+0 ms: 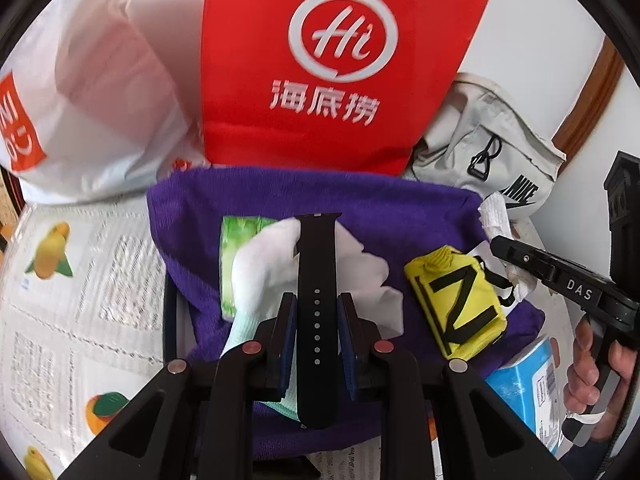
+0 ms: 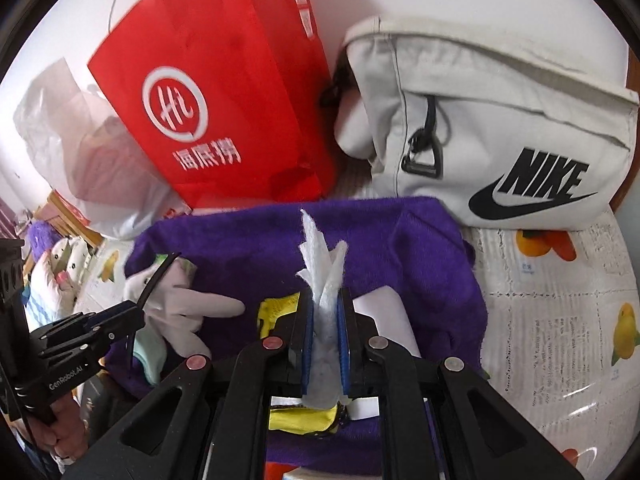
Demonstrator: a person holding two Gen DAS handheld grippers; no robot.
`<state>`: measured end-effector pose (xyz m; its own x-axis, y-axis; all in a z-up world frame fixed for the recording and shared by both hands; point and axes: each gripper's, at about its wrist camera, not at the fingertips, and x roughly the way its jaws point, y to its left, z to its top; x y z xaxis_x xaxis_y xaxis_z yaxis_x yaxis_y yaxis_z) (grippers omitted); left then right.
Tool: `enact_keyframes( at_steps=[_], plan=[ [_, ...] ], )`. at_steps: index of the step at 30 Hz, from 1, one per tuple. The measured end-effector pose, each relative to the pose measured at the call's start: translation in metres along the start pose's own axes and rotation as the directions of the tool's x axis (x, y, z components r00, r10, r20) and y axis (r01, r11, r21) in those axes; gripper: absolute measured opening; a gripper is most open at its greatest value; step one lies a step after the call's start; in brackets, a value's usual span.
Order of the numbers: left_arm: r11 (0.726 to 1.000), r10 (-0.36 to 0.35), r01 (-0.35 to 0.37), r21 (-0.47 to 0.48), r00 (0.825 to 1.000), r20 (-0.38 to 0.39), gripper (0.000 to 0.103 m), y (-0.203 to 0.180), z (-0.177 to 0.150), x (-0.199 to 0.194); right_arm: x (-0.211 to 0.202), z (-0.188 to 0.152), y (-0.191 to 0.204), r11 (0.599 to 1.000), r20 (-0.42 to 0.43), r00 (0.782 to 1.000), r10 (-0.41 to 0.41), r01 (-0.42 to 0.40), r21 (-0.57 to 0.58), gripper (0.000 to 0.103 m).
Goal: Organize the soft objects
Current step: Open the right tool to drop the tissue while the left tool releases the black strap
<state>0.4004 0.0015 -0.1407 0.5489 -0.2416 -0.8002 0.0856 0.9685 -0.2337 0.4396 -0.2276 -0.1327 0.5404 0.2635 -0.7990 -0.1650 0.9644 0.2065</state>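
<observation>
While one strap [image 1: 316, 300] and one tissue [image 2: 326, 280] are clamped, one white glove [image 1: 280, 264] lies loose

I see 1 red paper bag [image 1: 344, 60] with a white "Hi" logo standing against the wall. 1 translucent white plastic bag [image 1: 88, 100] sits just beside it. The tabletop carries a fruit-printed cover [image 2: 560, 312]. A wooden frame edge [image 1: 596, 96] is visible behind.

Blue box [image 1: 524, 392] half under purple cloth [image 1: 384, 216]
</observation>
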Motion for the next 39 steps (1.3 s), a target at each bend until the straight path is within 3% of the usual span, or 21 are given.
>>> enact_keyframes(
  at_steps=[13, 18, 21, 25, 29, 32, 39],
  plan=[
    [1.000, -0.011, 0.011, -0.027, 1.000, -0.023, 0.020, 0.007, -0.002, 0.009, 0.022, -0.001, 0.001, 1.000, -0.035, 0.999, -0.020, 0.020, -0.014, 0.019],
    [1.000, -0.004, 0.004, -0.025, 0.999, -0.034, 0.020, 0.005, -0.001, 0.012, 0.021, -0.003, 0.002, 1.000, -0.036, 0.999, -0.002, 0.002, -0.020, 0.039],
    [0.999, -0.006, 0.005, -0.032, 1.000, -0.031, 0.022, 0.005, 0.000, 0.011, 0.016, -0.003, 0.004, 1.000, -0.020, 1.000, -0.008, 0.007, -0.030, 0.047],
    [1.000, -0.002, 0.001, -0.029, 0.999, -0.035, 0.028, 0.004, 0.001, 0.010, 0.006, -0.002, 0.007, 0.999, 0.018, 1.000, -0.002, 0.002, -0.043, 0.050],
    [1.000, 0.017, -0.017, -0.016, 1.000, -0.020, 0.040, -0.001, 0.003, -0.001, -0.010, -0.002, 0.013, 0.998, 0.061, 0.998, 0.001, 0.003, -0.062, 0.050],
    [1.000, 0.027, -0.027, -0.009, 1.000, 0.000, 0.047, -0.004, 0.003, -0.015, -0.025, -0.003, 0.017, 0.997, 0.103, 0.995, -0.003, 0.011, -0.078, 0.057],
    [0.998, 0.069, -0.069, 0.005, 0.997, 0.027, 0.048, -0.003, -0.007, -0.054, -0.063, -0.010, 0.021, 0.998, 0.168, 0.986, 0.002, 0.008, -0.058, 0.059]
  ],
)
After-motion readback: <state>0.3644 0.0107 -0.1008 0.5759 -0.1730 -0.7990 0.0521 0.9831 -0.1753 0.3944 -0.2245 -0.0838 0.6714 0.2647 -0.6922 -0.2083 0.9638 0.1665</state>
